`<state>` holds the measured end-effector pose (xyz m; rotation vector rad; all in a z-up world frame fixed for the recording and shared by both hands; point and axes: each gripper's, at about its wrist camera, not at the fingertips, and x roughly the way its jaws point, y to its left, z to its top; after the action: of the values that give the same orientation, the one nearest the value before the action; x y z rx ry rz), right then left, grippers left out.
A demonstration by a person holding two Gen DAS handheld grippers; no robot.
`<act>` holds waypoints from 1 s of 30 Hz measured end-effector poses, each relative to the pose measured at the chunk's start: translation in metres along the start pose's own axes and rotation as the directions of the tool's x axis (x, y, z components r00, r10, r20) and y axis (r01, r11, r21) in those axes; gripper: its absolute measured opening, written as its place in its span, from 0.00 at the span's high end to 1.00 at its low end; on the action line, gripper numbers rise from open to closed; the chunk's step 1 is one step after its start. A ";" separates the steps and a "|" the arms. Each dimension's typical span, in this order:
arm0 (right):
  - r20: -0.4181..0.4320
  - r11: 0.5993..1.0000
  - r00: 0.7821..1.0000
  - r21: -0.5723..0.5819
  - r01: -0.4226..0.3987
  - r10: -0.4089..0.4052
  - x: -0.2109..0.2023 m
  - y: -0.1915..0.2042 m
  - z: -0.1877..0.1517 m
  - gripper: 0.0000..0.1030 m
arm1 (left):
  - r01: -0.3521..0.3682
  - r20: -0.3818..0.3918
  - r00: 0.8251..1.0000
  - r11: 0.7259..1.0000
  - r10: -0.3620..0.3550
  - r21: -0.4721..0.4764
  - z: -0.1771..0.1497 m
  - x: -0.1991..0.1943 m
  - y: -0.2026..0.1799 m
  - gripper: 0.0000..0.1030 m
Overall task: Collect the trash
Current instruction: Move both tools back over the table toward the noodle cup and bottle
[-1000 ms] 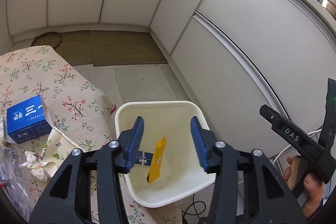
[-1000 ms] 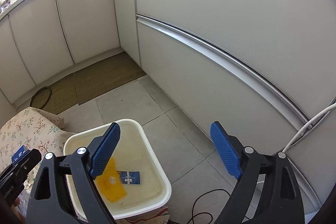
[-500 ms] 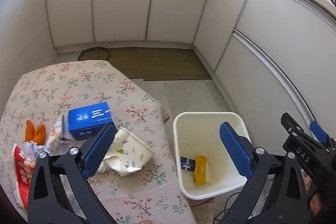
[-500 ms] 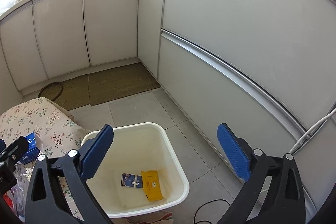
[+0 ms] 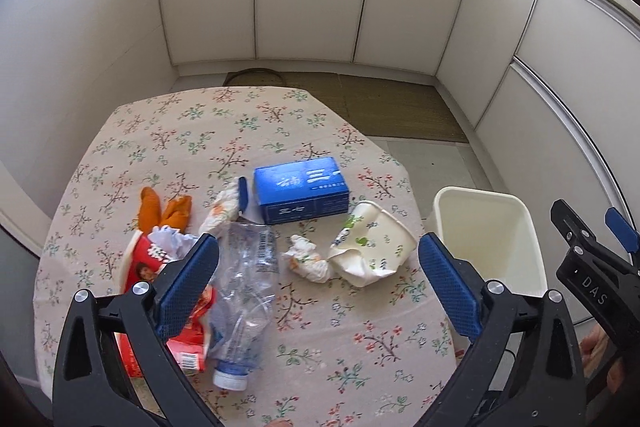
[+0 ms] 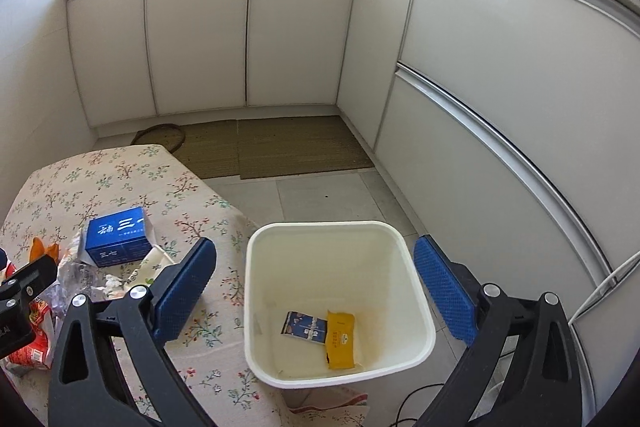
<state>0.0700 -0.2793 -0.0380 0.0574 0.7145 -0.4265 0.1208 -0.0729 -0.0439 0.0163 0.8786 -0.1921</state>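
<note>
Hovering claws: left gripper point(image 5: 318, 285) and right gripper point(image 6: 314, 293) are both gaping wide, blue textured pads clasping nothing.
Nearest trash: crushed clear plastic bottle point(image 5: 244, 287) is lying beside red glossy wrapper point(image 5: 188, 343).
Middle: crumpled floral paper cup point(image 5: 370, 243), blue cardboard box point(image 5: 300, 189) on flowered tablecloth point(image 5: 192, 131).
Bin: cream square plastic bin point(image 6: 336, 227) is holding yellow sachet point(image 6: 340, 339).
</note>
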 end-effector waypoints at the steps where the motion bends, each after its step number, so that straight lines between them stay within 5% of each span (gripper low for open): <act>1: -0.001 1.000 1.000 -0.007 -0.010 0.010 -0.001 0.006 0.000 0.07 | -0.011 -0.003 1.000 1.000 0.011 -0.006 -0.002 -0.002 0.007 0.07; 12: -0.019 0.986 0.995 -0.135 -0.101 0.099 -0.011 0.080 -0.007 0.07 | -0.104 -0.126 0.988 0.987 0.088 -0.125 -0.016 0.011 0.115 0.07; 20: -0.058 0.965 0.986 -0.202 -0.165 0.157 -0.009 0.124 -0.012 0.07 | -0.055 -0.202 0.979 0.967 0.004 -0.249 -0.029 0.032 0.177 0.07; 30: -0.227 0.958 0.951 -0.147 -0.247 0.210 0.021 0.145 -0.022 0.07 | 0.086 -0.241 0.959 0.962 -0.151 -0.260 -0.038 0.059 0.186 0.10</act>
<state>0.1278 -0.1504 -0.0821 0.0200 0.9392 -0.1334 0.1608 0.1037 -0.1250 -0.2504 1.1620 -0.1953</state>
